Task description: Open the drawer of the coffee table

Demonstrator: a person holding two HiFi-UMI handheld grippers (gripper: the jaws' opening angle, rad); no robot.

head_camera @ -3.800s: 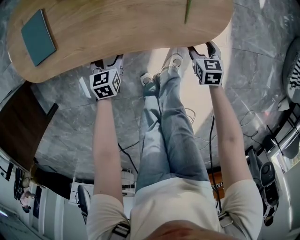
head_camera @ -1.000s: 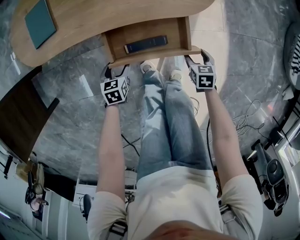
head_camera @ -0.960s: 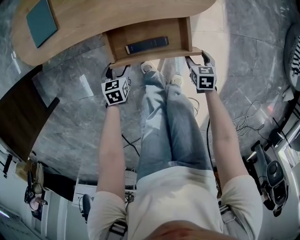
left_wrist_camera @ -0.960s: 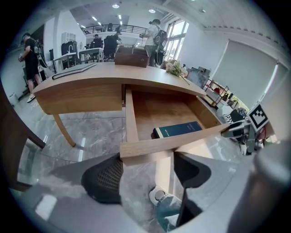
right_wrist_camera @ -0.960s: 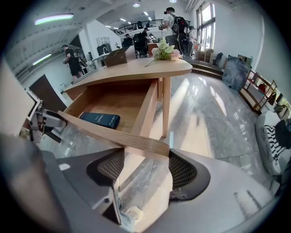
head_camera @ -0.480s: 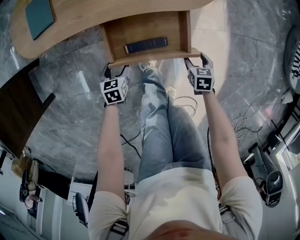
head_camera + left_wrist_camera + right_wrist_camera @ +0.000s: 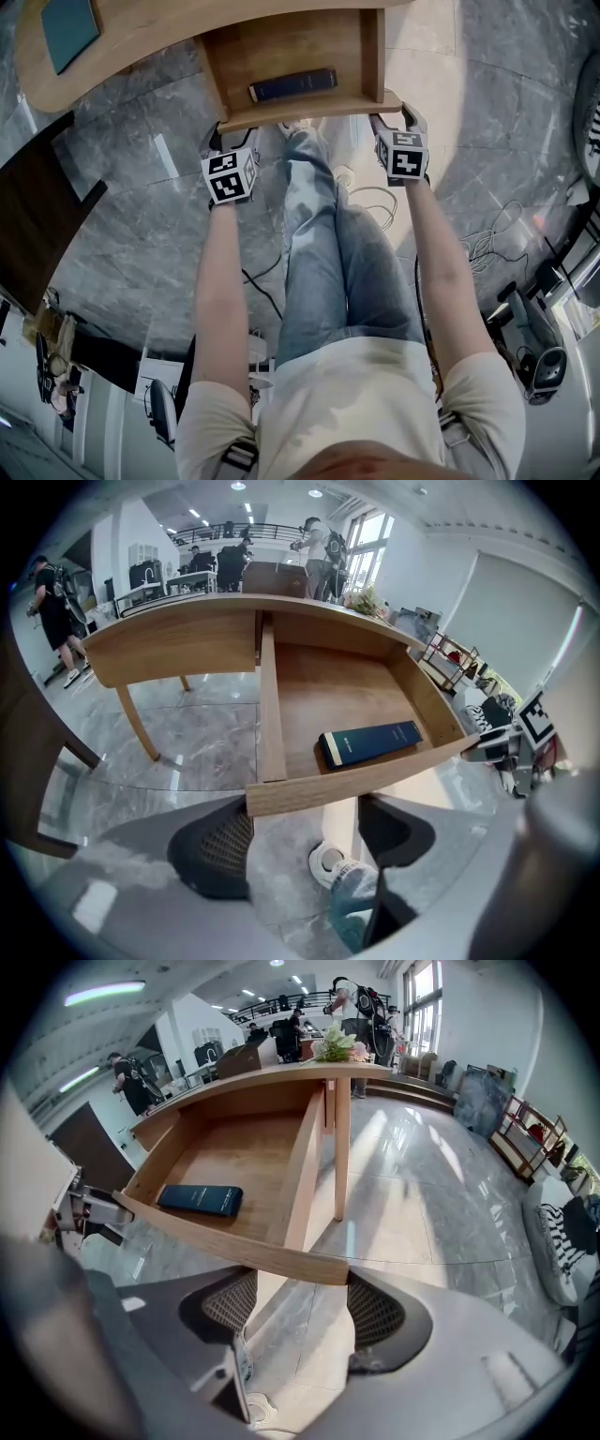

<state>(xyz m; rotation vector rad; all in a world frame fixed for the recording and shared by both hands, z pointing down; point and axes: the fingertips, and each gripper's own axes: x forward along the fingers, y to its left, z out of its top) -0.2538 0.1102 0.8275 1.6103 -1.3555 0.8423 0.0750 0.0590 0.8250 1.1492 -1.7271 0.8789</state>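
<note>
My two tongs, the left gripper (image 7: 300,841) and the right gripper (image 7: 300,1312), both gape wide and hold nothing. Their tips sit at the near front board of the one drawer (image 7: 309,108), one at each end. It stands pulled out of the coffee table (image 7: 131,37), with one dark blue book (image 7: 292,84) inside and one teal pad (image 7: 67,28) far left on top.

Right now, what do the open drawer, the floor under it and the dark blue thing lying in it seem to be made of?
Drawer: light wood or wood veneer, matt, with visible grain. Floor: polished grey stone, probably marble tile; veins, joints and glare show. Dark blue book: smooth card or cloth cover, pale at one end; it could be a slim box.
</note>
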